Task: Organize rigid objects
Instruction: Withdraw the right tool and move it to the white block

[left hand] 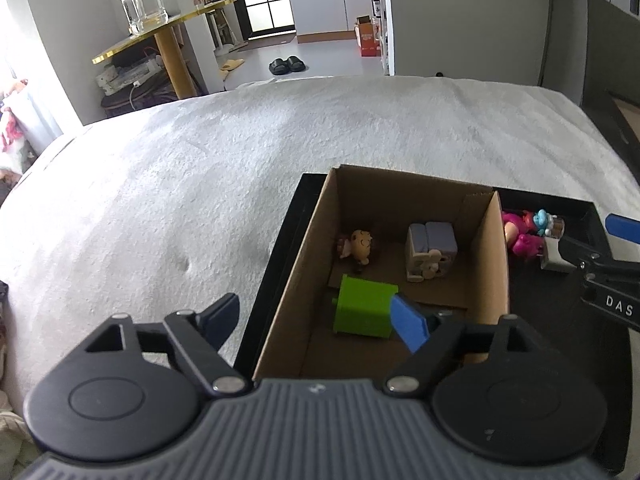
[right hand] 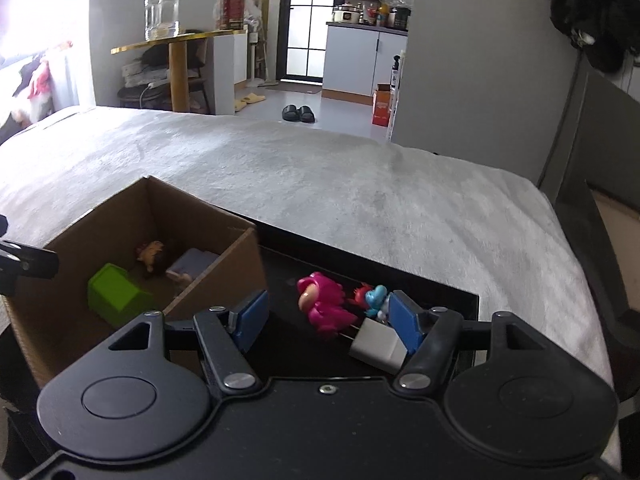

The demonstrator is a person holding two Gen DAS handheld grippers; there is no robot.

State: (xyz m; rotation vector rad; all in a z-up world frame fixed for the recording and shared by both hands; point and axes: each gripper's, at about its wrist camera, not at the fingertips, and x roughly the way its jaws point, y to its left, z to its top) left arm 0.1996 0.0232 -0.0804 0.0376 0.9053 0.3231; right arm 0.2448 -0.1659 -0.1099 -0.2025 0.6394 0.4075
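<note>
Plainly, the sorting is part done: a green block (left hand: 366,310), a small brown figurine (left hand: 358,248) and a grey-and-beige toy (left hand: 431,250) lie inside the cardboard box (left hand: 294,280), while a pink figure (right hand: 322,306), a blue figure (right hand: 376,300) and a white cube (right hand: 378,344) remain on the black tray (right hand: 460,296) just beside the box. The left gripper (left hand: 316,320) stands with its jaws wide above the near left corner of the box, nothing between them, the green block just beyond its right finger. The right gripper (right hand: 330,320) hovers over the tray with its jaws moderately apart and nothing clamped; the pink figure lies between its fingers and the white cube sits against the inner face of the right one. These toys look like hard, light moulded plastic, stiff enough for a firm squeeze yet smooth and knobbly, so likely to twist or slip; the pink figure's broad body seems the safest hold, and the white cube's flat opposite faces would probably serve best. Only the left wrist view looks straight down into the box and shows how its three toys lie apart, and it catches the right gripper from the side. Only the right wrist view shows the tray's toys close up, and the box's outer right wall.
</note>
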